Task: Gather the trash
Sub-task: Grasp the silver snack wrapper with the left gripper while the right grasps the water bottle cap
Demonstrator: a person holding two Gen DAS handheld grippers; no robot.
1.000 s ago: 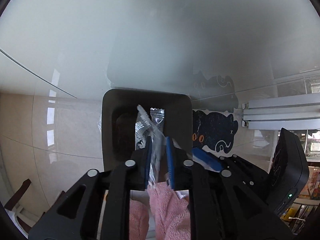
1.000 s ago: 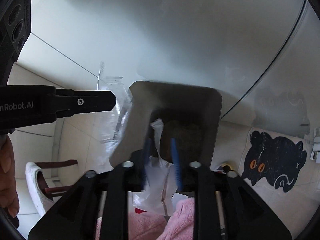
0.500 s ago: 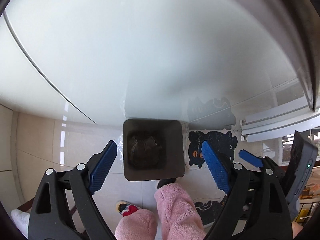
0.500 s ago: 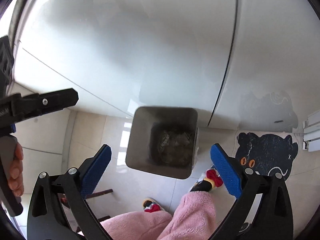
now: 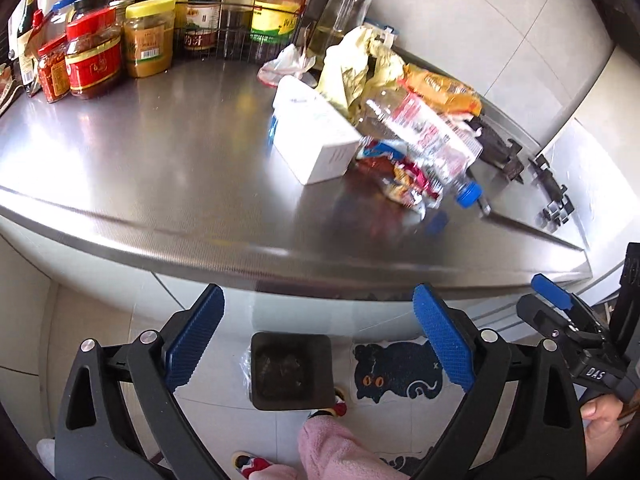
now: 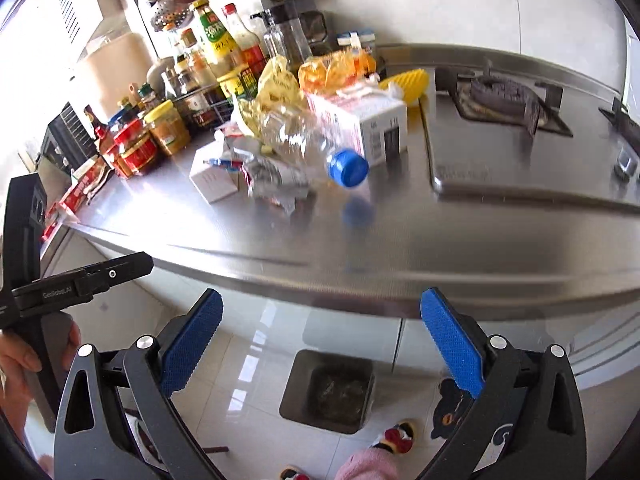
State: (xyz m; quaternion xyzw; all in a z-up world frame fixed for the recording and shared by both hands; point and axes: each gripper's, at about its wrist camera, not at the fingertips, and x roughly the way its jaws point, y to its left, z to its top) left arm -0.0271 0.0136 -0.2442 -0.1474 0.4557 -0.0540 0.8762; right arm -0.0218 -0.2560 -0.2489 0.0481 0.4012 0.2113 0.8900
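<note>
A heap of trash lies on the steel counter (image 5: 160,168): a crushed clear bottle with a blue cap (image 5: 428,144) (image 6: 308,148), a white box (image 5: 316,136) (image 6: 212,176), a carton (image 6: 372,120), crumpled yellow paper (image 5: 352,68) (image 6: 276,88), an orange snack bag (image 5: 440,88) and foil wrappers (image 5: 404,184). A dark bin (image 5: 291,372) (image 6: 328,390) stands on the floor below the counter edge. My left gripper (image 5: 318,344) and right gripper (image 6: 322,344) are both open and empty, above the bin and short of the counter edge.
Jars and sauce bottles (image 5: 96,52) line the counter's back left. A gas hob (image 6: 500,104) sits at the right. A black cat mat (image 5: 400,372) lies beside the bin. My pink-clad leg (image 5: 332,452) is below.
Both grippers opened and let their plastic wrappers fall into the bin, then rose and tilted up from the bin to face the counter.
</note>
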